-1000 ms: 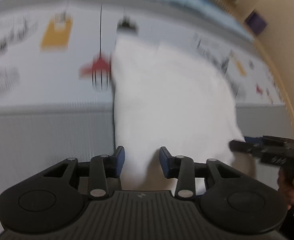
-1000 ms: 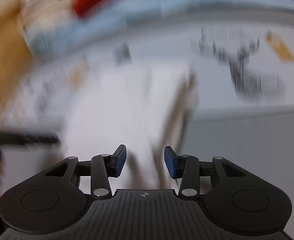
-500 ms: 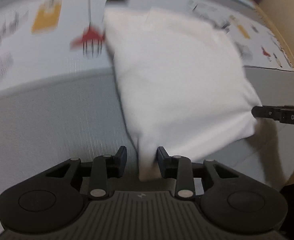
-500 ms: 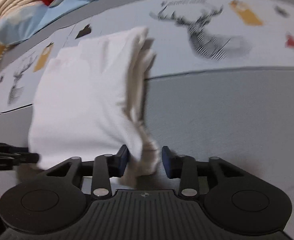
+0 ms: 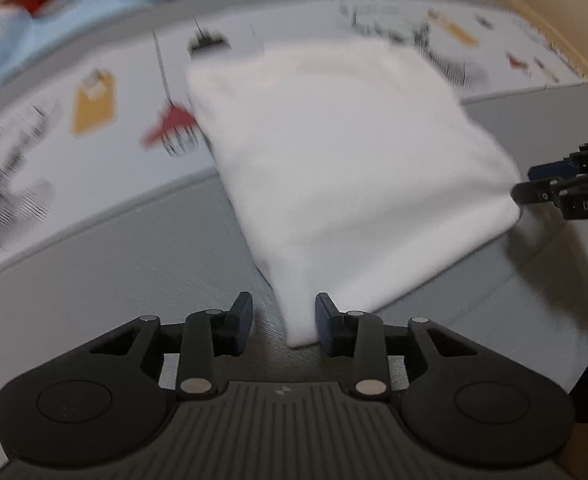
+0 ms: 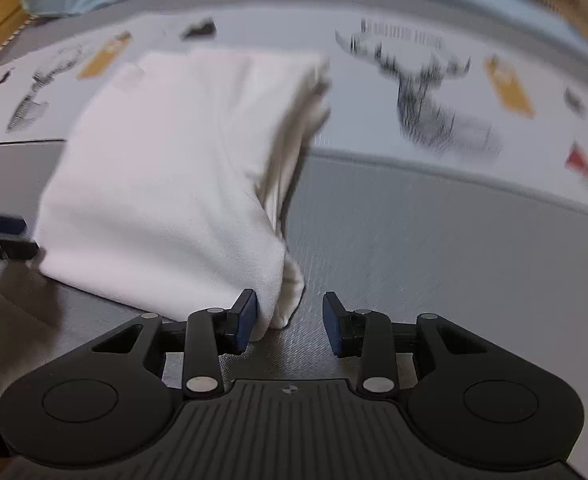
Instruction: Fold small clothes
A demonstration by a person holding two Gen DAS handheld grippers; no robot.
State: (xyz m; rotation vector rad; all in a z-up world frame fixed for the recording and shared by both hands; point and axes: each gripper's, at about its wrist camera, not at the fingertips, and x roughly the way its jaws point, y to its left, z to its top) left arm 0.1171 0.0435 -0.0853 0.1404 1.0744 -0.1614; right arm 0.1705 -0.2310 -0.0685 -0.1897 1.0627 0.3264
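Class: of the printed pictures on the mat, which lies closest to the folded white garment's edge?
The red rake-like print; it meets the folded white garment, unlike the orange tag print.

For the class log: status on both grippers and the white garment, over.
Left gripper opening, garment corner between its fingers. Right gripper open, other corner against one finger. White garment folded, lying on grey mat. Nothing in the way.
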